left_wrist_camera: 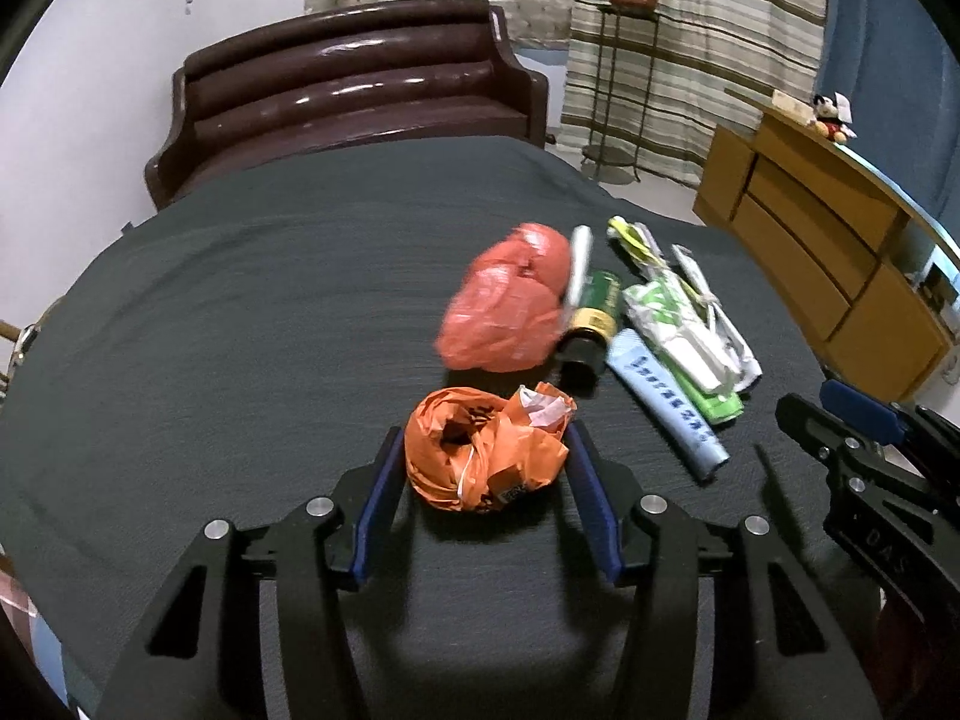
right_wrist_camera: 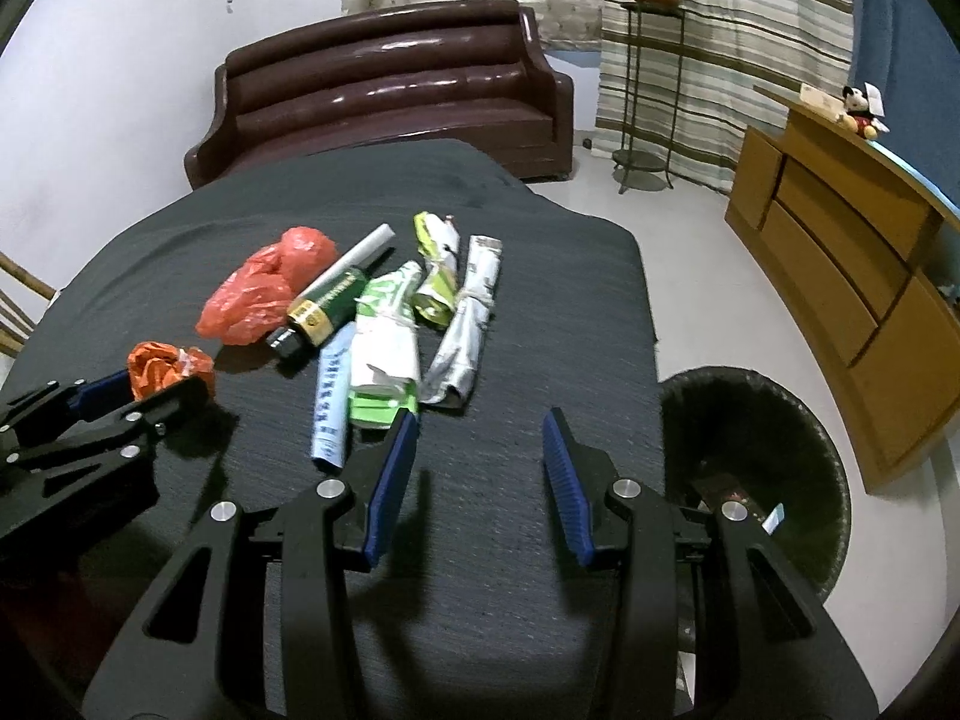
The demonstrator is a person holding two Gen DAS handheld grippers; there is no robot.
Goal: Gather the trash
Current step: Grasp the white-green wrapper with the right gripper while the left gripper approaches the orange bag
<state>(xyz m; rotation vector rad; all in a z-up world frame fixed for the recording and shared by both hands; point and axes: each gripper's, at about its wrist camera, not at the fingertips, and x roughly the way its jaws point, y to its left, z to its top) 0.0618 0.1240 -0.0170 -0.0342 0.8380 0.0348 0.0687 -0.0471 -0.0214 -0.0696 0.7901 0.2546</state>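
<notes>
A crumpled orange plastic bag (left_wrist_camera: 480, 462) sits between the blue pads of my left gripper (left_wrist_camera: 485, 438), and both pads press on its sides. The right wrist view shows that bag (right_wrist_camera: 162, 363) held at the tip of the left gripper (right_wrist_camera: 156, 384), at the left of the dark table. My right gripper (right_wrist_camera: 481, 420) stands open over bare cloth with nothing between its fingers. Further back lie a red plastic bag (right_wrist_camera: 264, 294), a dark green and gold bottle (right_wrist_camera: 327, 306), a light blue tube (right_wrist_camera: 330, 402) and several rolled wrappers (right_wrist_camera: 462, 324).
A black trash bin (right_wrist_camera: 780, 420) stands on the floor off the table's right edge, with some scraps inside. A brown sofa (right_wrist_camera: 390, 96) is behind the table. At the right are a wooden cabinet (right_wrist_camera: 840, 252) and a plant stand (right_wrist_camera: 651, 78).
</notes>
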